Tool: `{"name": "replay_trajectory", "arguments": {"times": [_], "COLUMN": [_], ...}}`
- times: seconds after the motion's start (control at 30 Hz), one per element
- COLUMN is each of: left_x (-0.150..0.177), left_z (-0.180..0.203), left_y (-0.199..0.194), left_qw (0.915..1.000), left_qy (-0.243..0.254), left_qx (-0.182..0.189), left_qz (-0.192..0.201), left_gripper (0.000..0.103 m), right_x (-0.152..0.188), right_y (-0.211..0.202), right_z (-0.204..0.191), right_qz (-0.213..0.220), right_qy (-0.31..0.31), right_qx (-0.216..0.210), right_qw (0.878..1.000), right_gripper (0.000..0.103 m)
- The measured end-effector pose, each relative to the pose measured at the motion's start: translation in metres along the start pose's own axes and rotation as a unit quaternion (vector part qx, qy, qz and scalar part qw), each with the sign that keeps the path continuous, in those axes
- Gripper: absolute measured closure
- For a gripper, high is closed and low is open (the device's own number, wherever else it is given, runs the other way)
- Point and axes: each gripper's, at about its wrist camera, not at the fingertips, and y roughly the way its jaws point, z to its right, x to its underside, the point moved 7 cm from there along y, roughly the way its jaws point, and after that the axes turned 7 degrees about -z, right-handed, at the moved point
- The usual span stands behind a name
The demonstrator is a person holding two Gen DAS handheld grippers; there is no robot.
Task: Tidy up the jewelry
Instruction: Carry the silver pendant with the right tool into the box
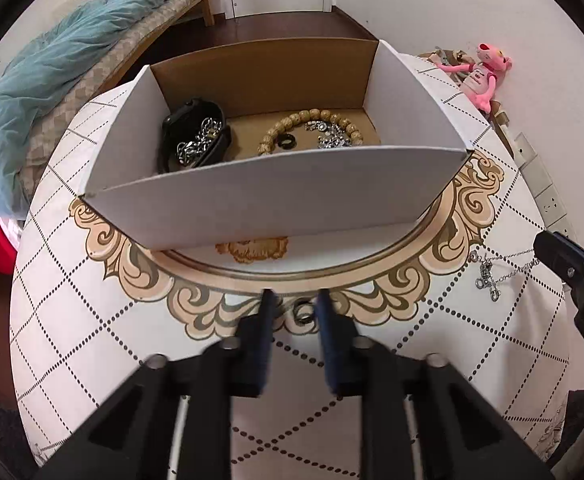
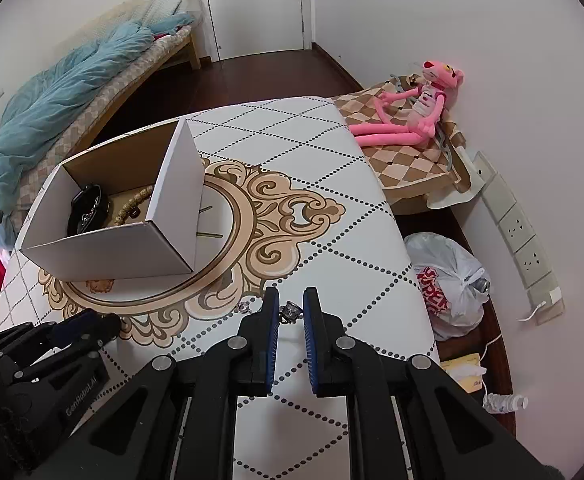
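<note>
Left wrist view. The left gripper (image 1: 294, 306) points down at the tabletop with its jaws drawn in around a small dark ring (image 1: 304, 314); whether the pads press on it cannot be told through the blur. A ring is stiff, light and smooth, so by judgement it slips or rolls easily and is best pinched across its band. Behind it stands an open cardboard box (image 1: 276, 200) holding a black strap (image 1: 172, 128) with a coiled chain (image 1: 198, 144), a wooden bead bracelet (image 1: 312, 116) and further silver pieces (image 1: 330, 136). At the right edge a thin silver necklace (image 1: 488, 276) trails on the table toward the right gripper (image 1: 548, 248).

Right wrist view. The right gripper's (image 2: 291, 304) jaws are closed on the silver pendant (image 2: 290, 310) of that necklace, while a loose end (image 2: 244, 307) rests on the table just beside the left finger. The chain is limp and light, likely to dangle and snag; by judgement the pendant is the surest hold.

Surface and room. The table (image 2: 332, 240) has a smooth white top printed with a dotted lattice and a tan scroll medallion. To the left is a bed with a teal blanket (image 2: 52, 104), in the middle a white door (image 2: 256, 8), and to the right a pink plush toy (image 2: 416, 108) on a checked cushion, with a plastic bag (image 2: 448, 280) on the floor.
</note>
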Motion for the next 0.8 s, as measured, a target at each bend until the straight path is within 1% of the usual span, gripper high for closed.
{"name": "replay_trajectory", "arguments": {"times": [0.23,0.4,0.5,0.67,0.8], "left_x": [0.004,0.010,0.009,-0.012,-0.042], "left_z": [-0.008,-0.020,-0.031,-0.049,-0.060], "left_y": [-0.007,-0.038,-0.062,-0.107,-0.137], "left_qw": [0.9999,0.9988,0.9974,0.9950,0.9921], "left_qy": [-0.004,-0.011,-0.020,-0.027,-0.027], "left_qx": [0.016,0.047,0.068,0.086,0.101], "left_qz": [0.002,0.011,0.015,0.044,0.070], "left_gripper": [0.093,0.093,0.093,0.093,0.093], "right_x": [0.000,-0.011,-0.022,-0.051,-0.080], "right_y": [-0.010,-0.038,-0.060,-0.096,-0.122], "right_z": [-0.005,-0.012,-0.019,-0.036,-0.058], "right_qz": [0.006,0.025,0.039,0.057,0.073], "right_qy": [0.002,0.008,0.012,0.014,-0.003], "right_qx": [-0.013,-0.044,-0.075,-0.132,-0.168], "right_qw": [1.000,0.999,0.996,0.990,0.983], "right_gripper": [0.090,0.090,0.090,0.090,0.090]}}
